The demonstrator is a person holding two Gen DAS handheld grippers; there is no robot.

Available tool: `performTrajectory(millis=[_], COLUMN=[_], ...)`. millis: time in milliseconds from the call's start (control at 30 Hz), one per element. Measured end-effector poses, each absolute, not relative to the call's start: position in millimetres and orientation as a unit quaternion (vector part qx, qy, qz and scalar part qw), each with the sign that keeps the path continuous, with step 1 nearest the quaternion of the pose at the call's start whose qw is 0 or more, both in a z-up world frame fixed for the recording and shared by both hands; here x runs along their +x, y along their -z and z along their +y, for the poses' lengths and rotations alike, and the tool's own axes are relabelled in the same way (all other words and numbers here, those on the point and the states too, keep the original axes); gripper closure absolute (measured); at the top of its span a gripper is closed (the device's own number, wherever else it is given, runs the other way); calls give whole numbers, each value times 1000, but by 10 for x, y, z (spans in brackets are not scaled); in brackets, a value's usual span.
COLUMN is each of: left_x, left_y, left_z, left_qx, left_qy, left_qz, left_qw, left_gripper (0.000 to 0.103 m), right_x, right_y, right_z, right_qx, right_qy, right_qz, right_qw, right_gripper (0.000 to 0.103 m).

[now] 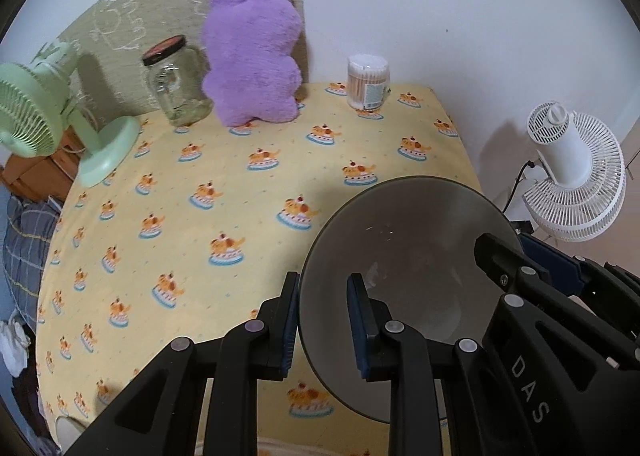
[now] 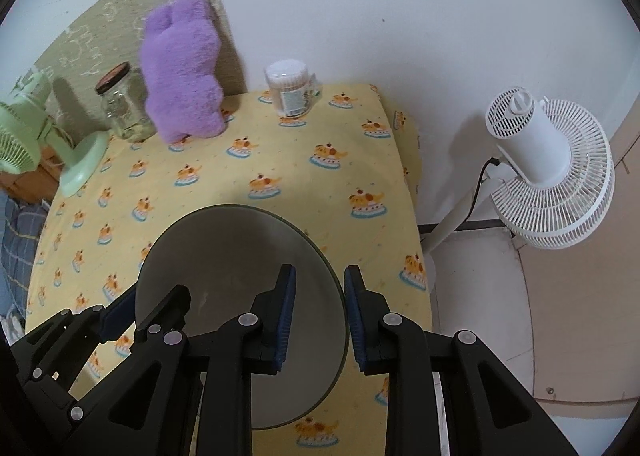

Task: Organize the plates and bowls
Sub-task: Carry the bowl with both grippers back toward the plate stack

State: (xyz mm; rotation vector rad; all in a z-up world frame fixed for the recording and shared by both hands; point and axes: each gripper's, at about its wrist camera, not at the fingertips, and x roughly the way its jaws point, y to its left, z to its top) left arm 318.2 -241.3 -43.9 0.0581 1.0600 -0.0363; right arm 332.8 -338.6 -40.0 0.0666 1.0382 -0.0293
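Note:
A grey bowl (image 1: 404,256) is above the yellow patterned tablecloth (image 1: 224,184) near the table's front right. My left gripper (image 1: 323,320) straddles its left rim, one finger outside and one inside, with a gap to the rim. My right gripper (image 2: 320,316) straddles the bowl's (image 2: 240,264) right rim the same way, jaws apart. The right gripper also shows in the left wrist view (image 1: 516,268), and the left gripper in the right wrist view (image 2: 156,316). I cannot tell whether the bowl rests on the cloth or is lifted.
At the back stand a green desk fan (image 1: 60,116), a glass jar (image 1: 176,84), a purple plush toy (image 1: 252,52) and a cotton swab tub (image 1: 368,82). A white floor fan (image 2: 548,168) stands right of the table edge.

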Motion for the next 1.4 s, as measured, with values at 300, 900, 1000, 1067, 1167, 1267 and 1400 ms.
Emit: performTrajectory(millis=[300, 900, 1000, 1067, 1167, 1267, 1400], left_x=[2821, 2130, 2007, 1939, 1824, 1740, 1626], left_y=[240, -156, -207, -223, -241, -242, -238], left_z=[-2115, -1227, -1040, -914, -705, -554, -349], left_qx=[22, 25, 31, 31, 26, 27, 31], left_qy=[14, 72, 74, 71, 68, 65, 64], left_qz=[495, 467, 464, 466, 469, 469, 465], left_qw=[869, 881, 882, 881, 880, 880, 882], left_gripper=[82, 82, 82, 82, 82, 82, 82], right_x=[2957, 2142, 2028, 1964, 1842, 1764, 1657], right_y=[146, -314, -346, -362, -390, -378, -360], right_z=[-3031, -2114, -1910, -1804, -1584, -1401, -1196], right_qx=[19, 21, 27, 30, 29, 29, 31], right_qy=[7, 60, 62, 61, 59, 56, 55], right_qz=[489, 459, 457, 456, 453, 455, 456], right_qw=[872, 886, 887, 887, 889, 888, 888], right_gripper=[74, 74, 74, 74, 74, 74, 74])
